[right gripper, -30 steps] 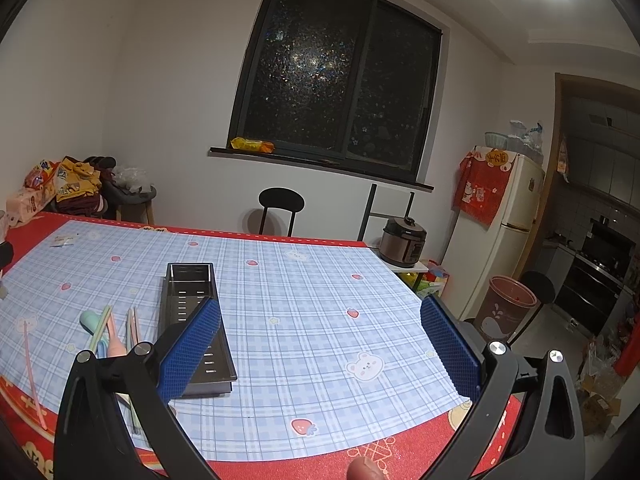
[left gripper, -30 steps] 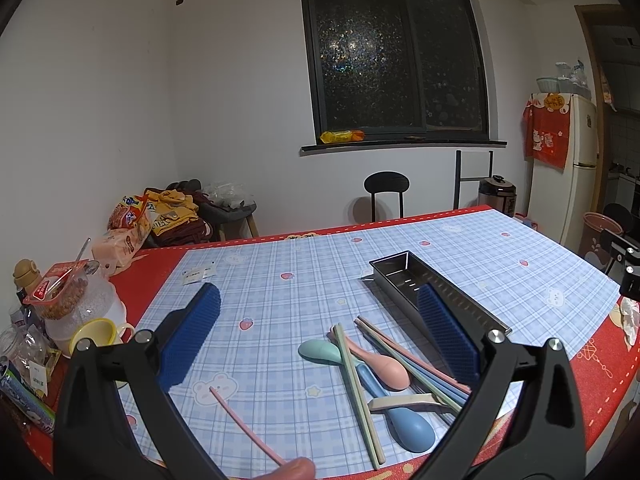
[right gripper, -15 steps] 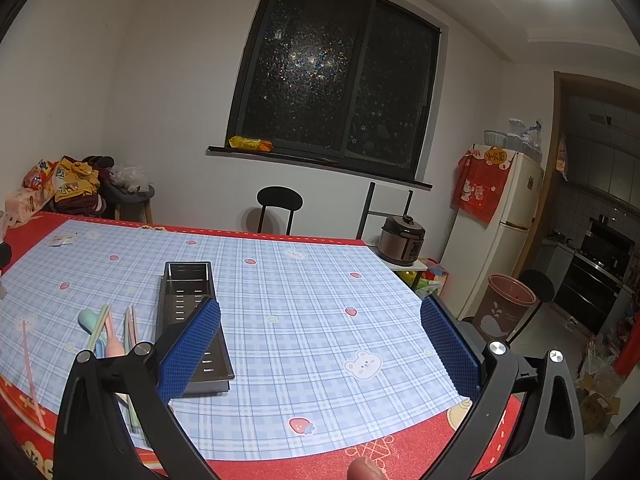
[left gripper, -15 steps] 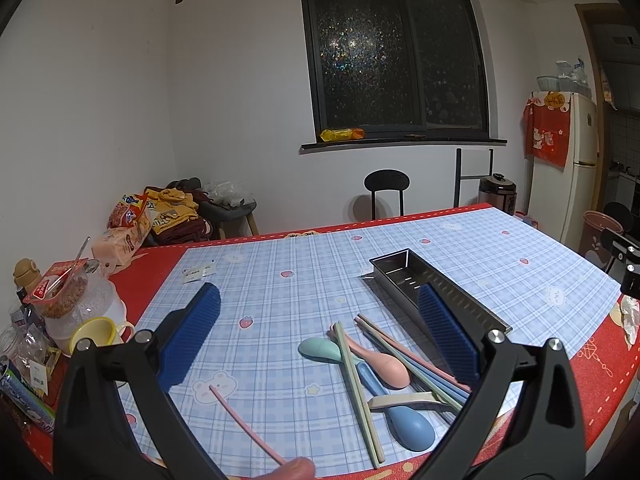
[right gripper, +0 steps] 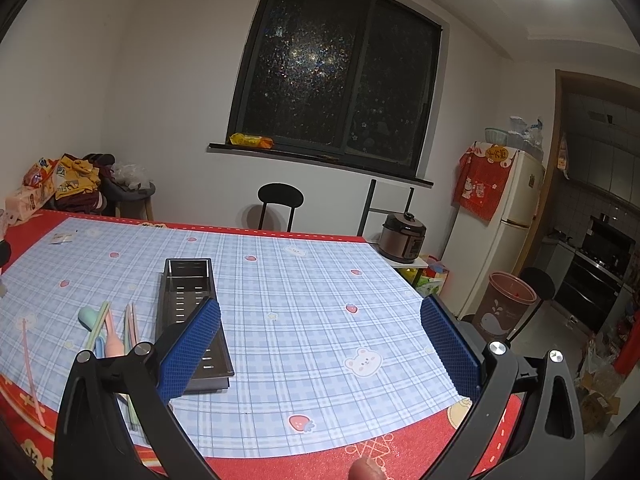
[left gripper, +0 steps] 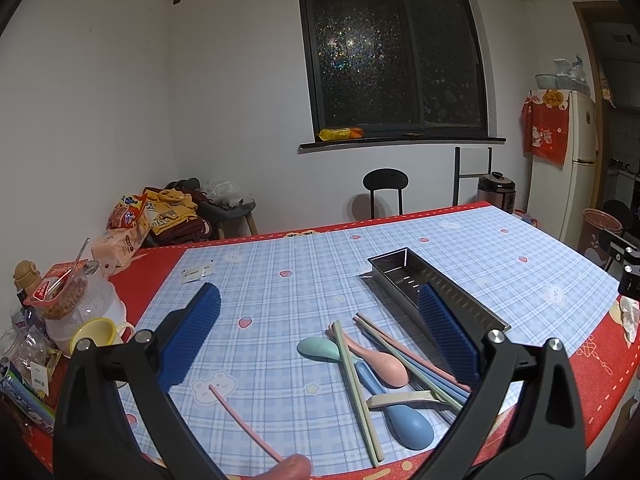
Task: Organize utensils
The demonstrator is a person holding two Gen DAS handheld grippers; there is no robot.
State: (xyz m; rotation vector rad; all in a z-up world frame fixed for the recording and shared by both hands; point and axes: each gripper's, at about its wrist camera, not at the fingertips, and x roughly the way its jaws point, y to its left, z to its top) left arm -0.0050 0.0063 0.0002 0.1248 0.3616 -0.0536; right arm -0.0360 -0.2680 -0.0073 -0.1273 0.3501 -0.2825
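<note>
A long steel tray [left gripper: 404, 276] lies empty on the blue checked tablecloth [left gripper: 280, 288]. Left of it sits a loose heap of pastel utensils: a teal spoon [left gripper: 318, 349], a pink spoon [left gripper: 386, 364], a blue spoon [left gripper: 408, 420], and several green, pink and blue chopsticks [left gripper: 354, 380]. One pink chopstick [left gripper: 244, 420] lies apart near the front edge. My left gripper [left gripper: 320, 332] hovers open above the heap, holding nothing. My right gripper [right gripper: 320, 340] is open and empty over bare cloth, with the tray [right gripper: 188, 292] and the utensils [right gripper: 108, 332] to its left.
Snack jars, a yellow cup [left gripper: 96, 334] and packets crowd the table's left edge. A black stool [left gripper: 386, 184], a rice cooker [right gripper: 404, 236], a fridge [right gripper: 504, 216] and a bin [right gripper: 504, 308] stand beyond the table. A fingertip [left gripper: 292, 468] shows at the bottom edge.
Both grippers have barely shifted; the right view has slid slightly so the tray sits a little farther away. Nothing was taken hold of or let go.
</note>
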